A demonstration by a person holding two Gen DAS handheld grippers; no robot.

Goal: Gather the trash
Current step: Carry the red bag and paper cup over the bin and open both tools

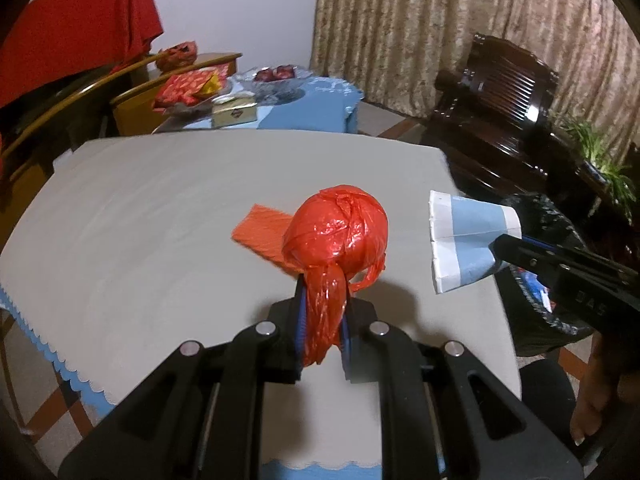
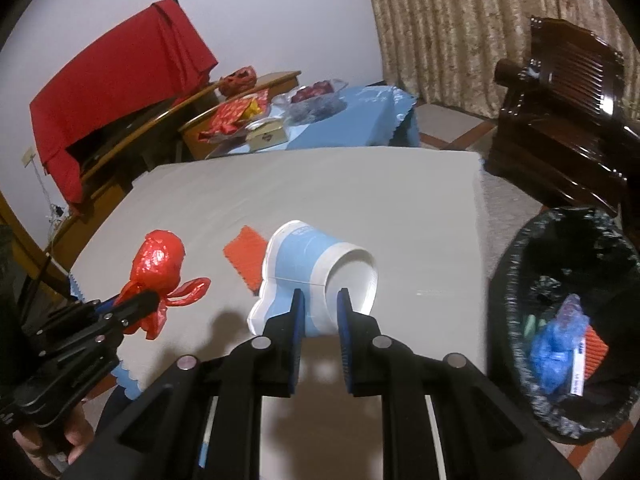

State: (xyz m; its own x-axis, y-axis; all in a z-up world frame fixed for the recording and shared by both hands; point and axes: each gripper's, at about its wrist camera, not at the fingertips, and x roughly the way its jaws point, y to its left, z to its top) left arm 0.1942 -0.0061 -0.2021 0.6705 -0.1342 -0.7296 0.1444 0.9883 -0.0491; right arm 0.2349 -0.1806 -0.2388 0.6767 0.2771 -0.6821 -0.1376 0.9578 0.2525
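Note:
My left gripper [image 1: 324, 300] is shut on the tail of a knotted red plastic bag [image 1: 336, 236] and holds it above the grey table [image 1: 160, 208]; the bag also shows in the right wrist view [image 2: 160, 260]. My right gripper [image 2: 320, 300] is shut on a squashed blue and white paper cup [image 2: 308, 264], held over the table; the cup shows at the right of the left wrist view [image 1: 468, 240]. An orange ribbed scrap [image 1: 264, 232] lies flat on the table behind the bag, and shows in the right wrist view [image 2: 246, 256].
A black-lined trash bin [image 2: 568, 312] with blue and orange waste stands on the floor right of the table. A dark wooden chair [image 2: 560, 112] stands beyond it. A blue-clothed side table [image 1: 312, 104] with boxes and a glass dish is behind.

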